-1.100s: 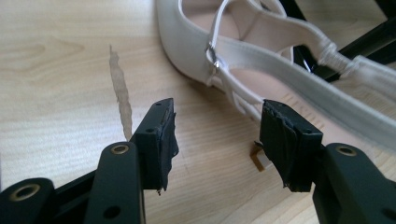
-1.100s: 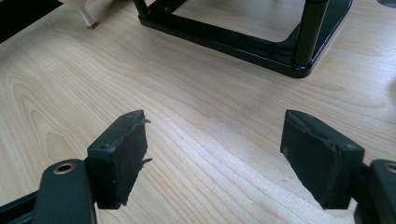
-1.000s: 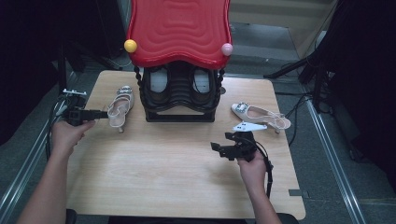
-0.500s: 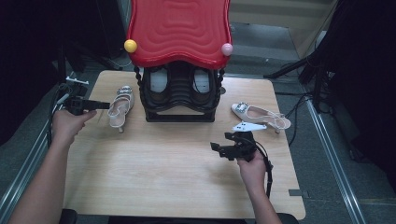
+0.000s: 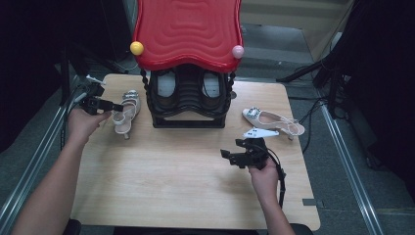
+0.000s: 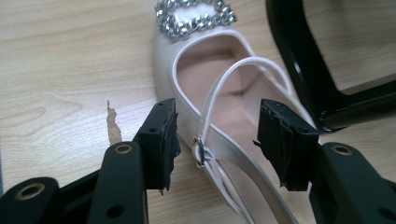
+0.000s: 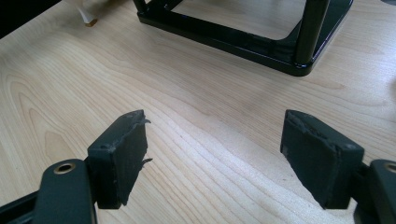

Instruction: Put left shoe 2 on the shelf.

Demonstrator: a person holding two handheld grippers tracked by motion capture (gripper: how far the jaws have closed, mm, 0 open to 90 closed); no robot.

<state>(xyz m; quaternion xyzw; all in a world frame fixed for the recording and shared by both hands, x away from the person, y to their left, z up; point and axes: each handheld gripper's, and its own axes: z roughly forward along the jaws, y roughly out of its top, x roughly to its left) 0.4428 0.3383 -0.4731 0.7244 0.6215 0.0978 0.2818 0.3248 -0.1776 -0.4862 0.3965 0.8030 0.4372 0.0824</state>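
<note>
Cream slingback heeled shoe with a rhinestone buckle (image 6: pixel 219 116) is located on the light wooden table (image 5: pixel 161 186), just beside the left edge of the black metal shoe rack (image 5: pixel 188 100). It is lined up between the spread jaws of the left gripper (image 6: pixel 212 140), whose pads flank the strap and heel section without visibly touching; this placement is judged to prepare a grasp across the shoe's narrow rear part.

A matching cream shoe (image 5: pixel 274 121) is laid on its own at the right of the rack, toe toward the rack. The right gripper (image 5: pixel 230 155) is held low over bare table, well apart from that shoe, with its jaws wide apart and nothing between them.

The rack is topped by a red wavy plastic cover (image 5: pixel 188 32) bearing a yellow ball (image 5: pixel 136 48) and a pink ball (image 5: pixel 238 51). A dark pair of shoes with pale insoles (image 5: pixel 188 85) is stored on its shelf.
</note>
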